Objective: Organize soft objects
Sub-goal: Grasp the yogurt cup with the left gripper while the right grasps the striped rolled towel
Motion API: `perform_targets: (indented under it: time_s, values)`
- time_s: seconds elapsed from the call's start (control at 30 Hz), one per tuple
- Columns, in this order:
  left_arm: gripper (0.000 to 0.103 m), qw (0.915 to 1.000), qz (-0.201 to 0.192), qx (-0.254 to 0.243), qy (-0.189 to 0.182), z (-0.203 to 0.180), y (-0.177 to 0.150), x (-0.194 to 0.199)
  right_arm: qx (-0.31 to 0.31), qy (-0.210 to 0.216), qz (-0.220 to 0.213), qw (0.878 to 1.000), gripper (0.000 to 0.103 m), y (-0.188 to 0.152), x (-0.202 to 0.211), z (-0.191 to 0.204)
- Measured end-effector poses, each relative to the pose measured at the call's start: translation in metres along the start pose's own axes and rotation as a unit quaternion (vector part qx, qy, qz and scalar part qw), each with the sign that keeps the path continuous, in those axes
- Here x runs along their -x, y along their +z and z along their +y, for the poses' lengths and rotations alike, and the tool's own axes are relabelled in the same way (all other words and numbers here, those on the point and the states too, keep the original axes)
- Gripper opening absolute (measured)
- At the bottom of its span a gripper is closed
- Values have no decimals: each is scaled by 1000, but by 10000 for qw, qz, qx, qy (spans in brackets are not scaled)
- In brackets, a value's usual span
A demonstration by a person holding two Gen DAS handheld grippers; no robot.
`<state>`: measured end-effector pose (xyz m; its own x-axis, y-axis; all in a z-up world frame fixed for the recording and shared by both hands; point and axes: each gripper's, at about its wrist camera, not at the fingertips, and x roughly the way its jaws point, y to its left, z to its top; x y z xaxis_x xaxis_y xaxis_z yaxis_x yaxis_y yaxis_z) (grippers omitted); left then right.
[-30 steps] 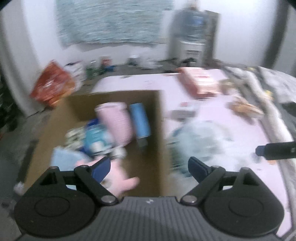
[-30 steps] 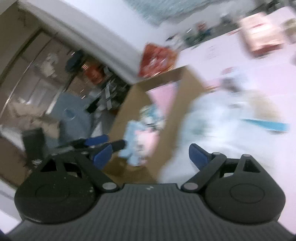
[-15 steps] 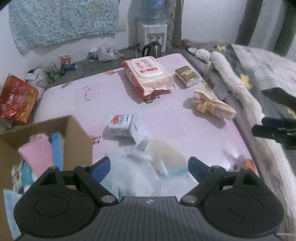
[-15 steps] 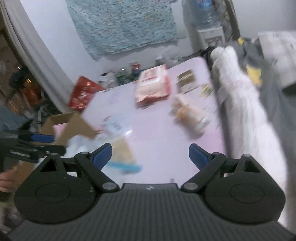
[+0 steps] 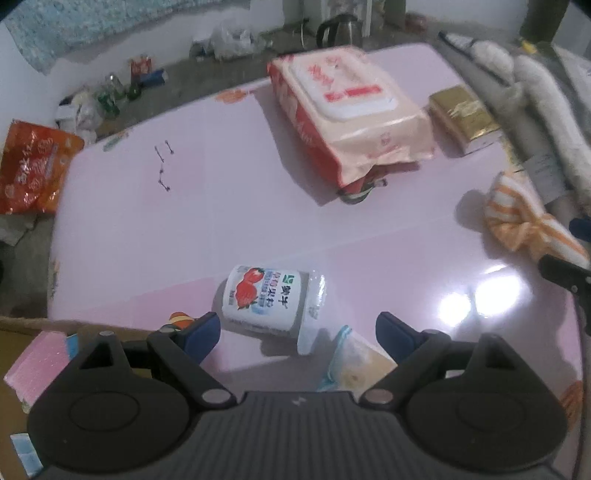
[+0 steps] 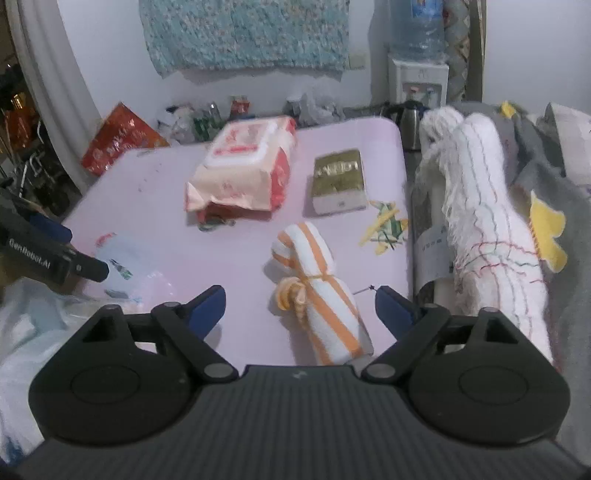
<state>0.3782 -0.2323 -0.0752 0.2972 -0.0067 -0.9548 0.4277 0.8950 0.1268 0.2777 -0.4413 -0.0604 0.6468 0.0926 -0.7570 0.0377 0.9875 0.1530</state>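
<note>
My left gripper (image 5: 297, 334) is open and empty, just above a small tissue pack with a strawberry print (image 5: 271, 300) on the pink table (image 5: 192, 221). A clear bag with a pale item (image 5: 354, 363) lies under its right finger. My right gripper (image 6: 300, 308) is open and empty, with an orange-striped rolled towel (image 6: 317, 295) between its fingers; the towel also shows in the left wrist view (image 5: 524, 218). A large wet-wipes pack (image 5: 347, 110) (image 6: 243, 166) and a gold box (image 5: 463, 116) (image 6: 338, 181) lie farther back.
A cardboard box (image 5: 22, 328) with a pink pack (image 5: 37, 363) stands at the table's left edge. White rolled fabric (image 6: 484, 206) and grey bedding (image 6: 554, 229) lie along the right. An orange bag (image 5: 29, 170), bottles and a kettle (image 5: 338, 26) stand behind.
Both grippers swung away from the cardboard box toward the table. The left now hovers over the strawberry pack; the right has come down around the striped towel.
</note>
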Motion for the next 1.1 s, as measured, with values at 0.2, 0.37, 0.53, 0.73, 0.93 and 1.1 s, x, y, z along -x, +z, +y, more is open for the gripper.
perform_targets:
  time_s: [0.2,0.37,0.53,0.73,0.93,1.1]
  values:
    - [92,9988,387,5,312,1,10,-29,-392,186,412,9982,35,-16,-16,-14]
    - [78,9982,469,11,378,1,13,-38,-839,446,338,9949,30,-27,-13,-27]
    - [70,9981,444,9,422,3,10,-38,-1118,574,324,9915,29,-30,-12,-31]
    - [68,9992,306,166,206,6,8,-30,-1510,841,214,9847,27,-32,-4,-37]
    - [65,9987,21,451,-222,8,10,2,-1935,1146,-25,9744,27,-35,17,-42]
    - [64,9966,-206,568,-555,4,1,30,-2240,1315,-230,9654,27,-41,43,-46]
